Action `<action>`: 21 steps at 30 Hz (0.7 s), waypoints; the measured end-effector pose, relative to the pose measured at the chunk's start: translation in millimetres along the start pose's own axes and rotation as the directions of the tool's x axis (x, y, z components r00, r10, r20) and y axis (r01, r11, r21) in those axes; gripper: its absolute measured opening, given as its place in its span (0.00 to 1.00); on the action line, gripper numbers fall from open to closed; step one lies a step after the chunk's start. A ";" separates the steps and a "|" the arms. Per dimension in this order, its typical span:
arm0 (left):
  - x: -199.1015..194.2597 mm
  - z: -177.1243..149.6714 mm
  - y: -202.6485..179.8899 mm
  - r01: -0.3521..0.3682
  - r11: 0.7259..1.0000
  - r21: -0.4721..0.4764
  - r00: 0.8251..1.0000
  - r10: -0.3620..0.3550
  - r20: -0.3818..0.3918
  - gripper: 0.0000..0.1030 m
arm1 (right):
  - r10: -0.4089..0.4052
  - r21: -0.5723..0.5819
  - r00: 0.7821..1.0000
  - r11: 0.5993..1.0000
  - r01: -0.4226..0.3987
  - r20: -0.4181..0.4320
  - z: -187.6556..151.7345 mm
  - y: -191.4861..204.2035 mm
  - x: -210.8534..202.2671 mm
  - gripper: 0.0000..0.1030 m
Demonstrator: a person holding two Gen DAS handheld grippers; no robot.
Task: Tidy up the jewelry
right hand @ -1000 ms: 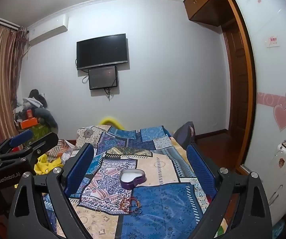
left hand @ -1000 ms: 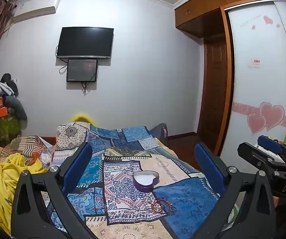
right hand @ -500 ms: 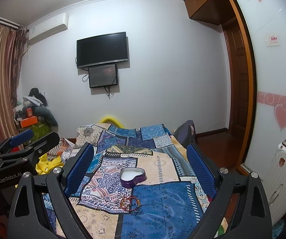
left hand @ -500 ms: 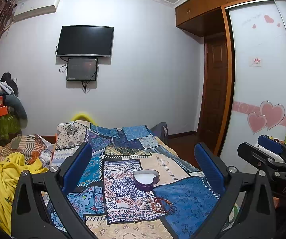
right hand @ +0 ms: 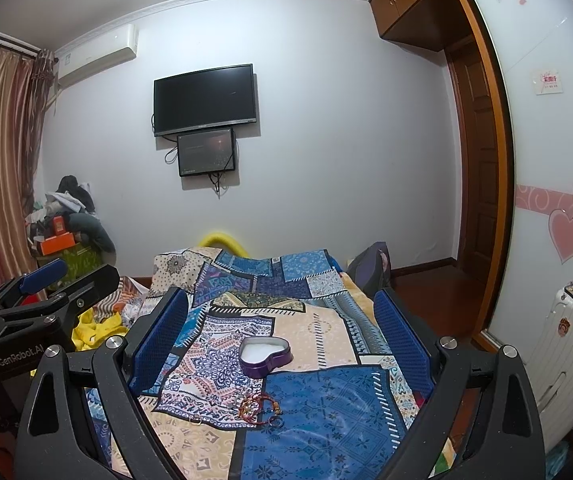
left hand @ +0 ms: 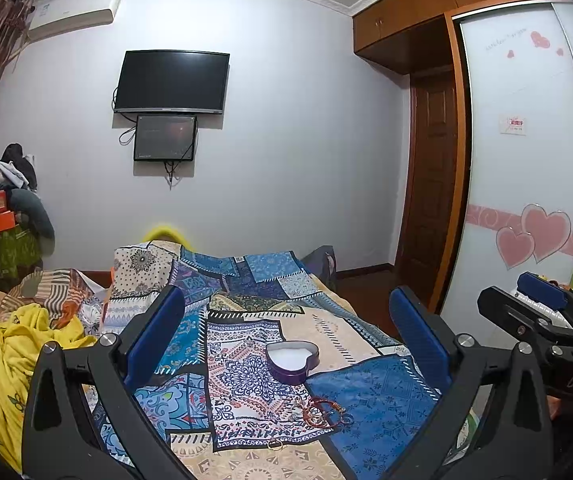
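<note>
A purple heart-shaped tin [left hand: 292, 361] with a white lining lies open on the patchwork bedspread [left hand: 374, 400]; it also shows in the right wrist view [right hand: 264, 355]. A small heap of red bead bracelets and rings [left hand: 322, 412] lies in front of it, seen too in the right wrist view [right hand: 259, 406]. A thin gold ring [left hand: 274, 445] lies nearer, also in the right wrist view [right hand: 196, 421]. My left gripper [left hand: 286, 332] is open and empty, above the bed. My right gripper [right hand: 280, 330] is open and empty too, beside it.
Crumpled yellow bedding [left hand: 10, 360] lies left of the bedspread. A white suitcase [right hand: 566, 344] with small items on top stands at the right, by a sliding wardrobe door [left hand: 526, 160]. A TV [left hand: 171, 82] hangs on the far wall. A clothes pile [right hand: 66, 220] stands far left.
Both views have tilted slightly downward, so the room shifts up a little in frame. The jewelry and tin have not moved. Both grippers stay open.
</note>
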State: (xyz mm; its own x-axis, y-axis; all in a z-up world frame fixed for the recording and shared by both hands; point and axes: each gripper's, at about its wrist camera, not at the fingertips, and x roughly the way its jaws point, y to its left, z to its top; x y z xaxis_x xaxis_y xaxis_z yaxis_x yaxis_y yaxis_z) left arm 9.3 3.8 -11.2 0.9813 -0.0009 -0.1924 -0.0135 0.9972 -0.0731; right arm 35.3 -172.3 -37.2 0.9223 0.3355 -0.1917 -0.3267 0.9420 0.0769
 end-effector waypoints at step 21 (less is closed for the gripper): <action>0.6 1.0 -1.6 0.003 1.000 0.002 1.000 -0.003 -0.004 1.00 | 0.002 -0.002 1.000 1.000 -0.002 -0.004 -1.2 -0.3 1.4 0.90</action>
State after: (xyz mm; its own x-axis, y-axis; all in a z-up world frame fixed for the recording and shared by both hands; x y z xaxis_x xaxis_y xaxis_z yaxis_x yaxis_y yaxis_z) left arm 10.1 2.3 -10.2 0.9805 -0.0037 -0.1964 -0.0106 0.9974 -0.0715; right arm 36.5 -172.1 -38.7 0.9208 0.3373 -0.1958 -0.3289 0.9414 0.0749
